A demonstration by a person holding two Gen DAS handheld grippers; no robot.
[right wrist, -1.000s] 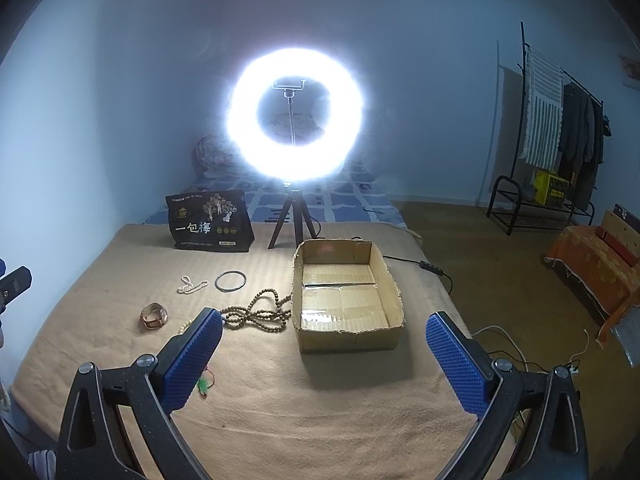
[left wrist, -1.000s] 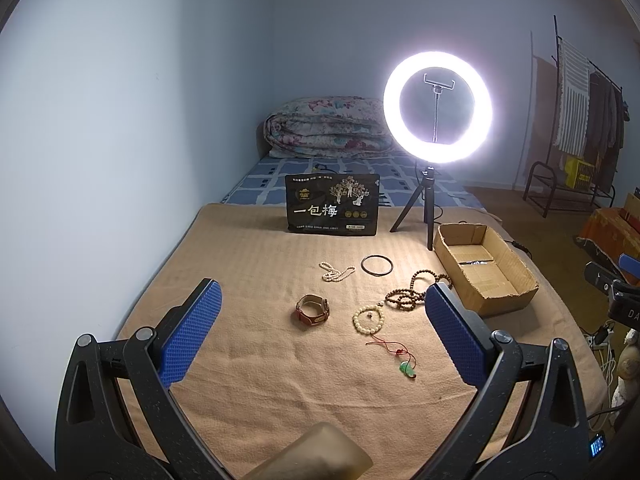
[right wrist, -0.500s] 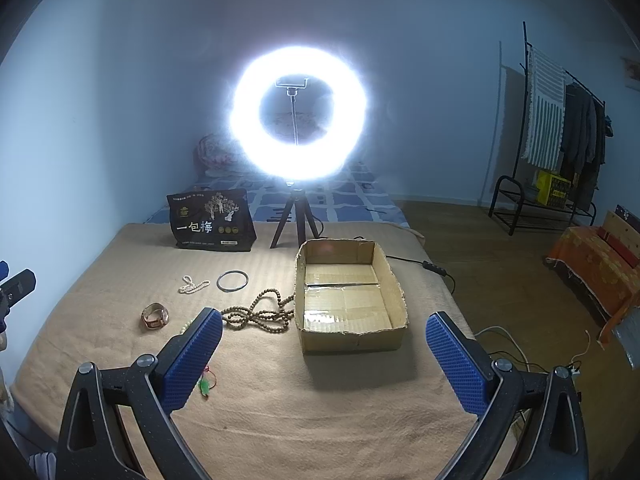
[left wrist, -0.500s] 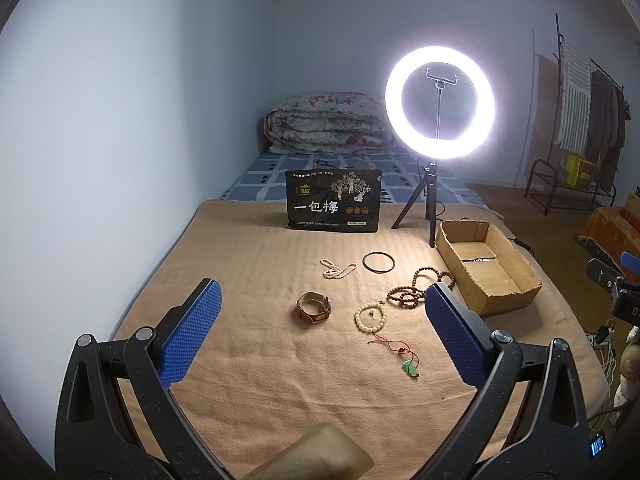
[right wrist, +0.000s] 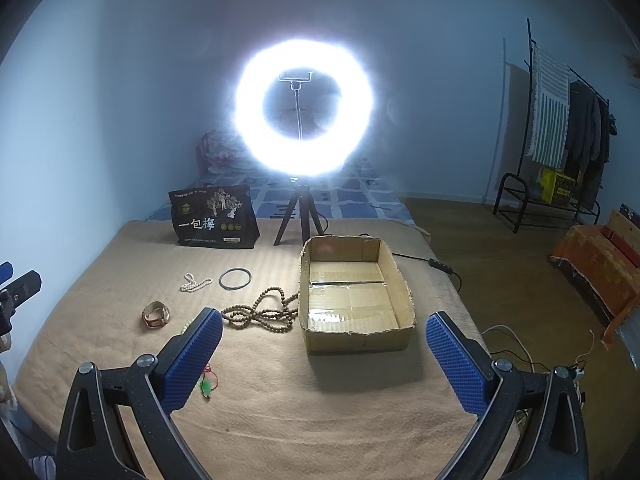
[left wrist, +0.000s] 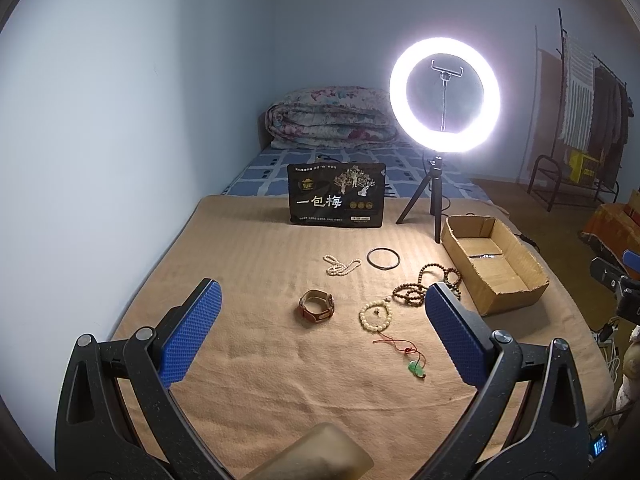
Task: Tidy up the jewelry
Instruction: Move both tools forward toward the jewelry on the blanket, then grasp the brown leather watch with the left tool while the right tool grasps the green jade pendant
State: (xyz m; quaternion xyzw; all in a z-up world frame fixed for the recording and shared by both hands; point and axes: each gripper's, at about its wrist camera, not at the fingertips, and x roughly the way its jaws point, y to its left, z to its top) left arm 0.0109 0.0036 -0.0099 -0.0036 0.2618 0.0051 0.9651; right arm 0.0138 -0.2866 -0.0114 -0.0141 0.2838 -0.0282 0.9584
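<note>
We look into a room with pale blue walls [left wrist: 160, 80]. A lit ring light [left wrist: 445, 95] stands on a tripod at the far edge of the tan blanket [left wrist: 260, 360]. A folded quilt [left wrist: 332, 120] lies beyond it; a clothes rack [right wrist: 560, 132] stands over brown floor [right wrist: 500, 272].

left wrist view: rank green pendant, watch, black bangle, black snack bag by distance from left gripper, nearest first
1. green pendant, close in front of the left gripper, right of centre
2. watch, centre
3. black bangle, farther, beside the pearls
4. black snack bag, upright at the blanket's far edge
</note>
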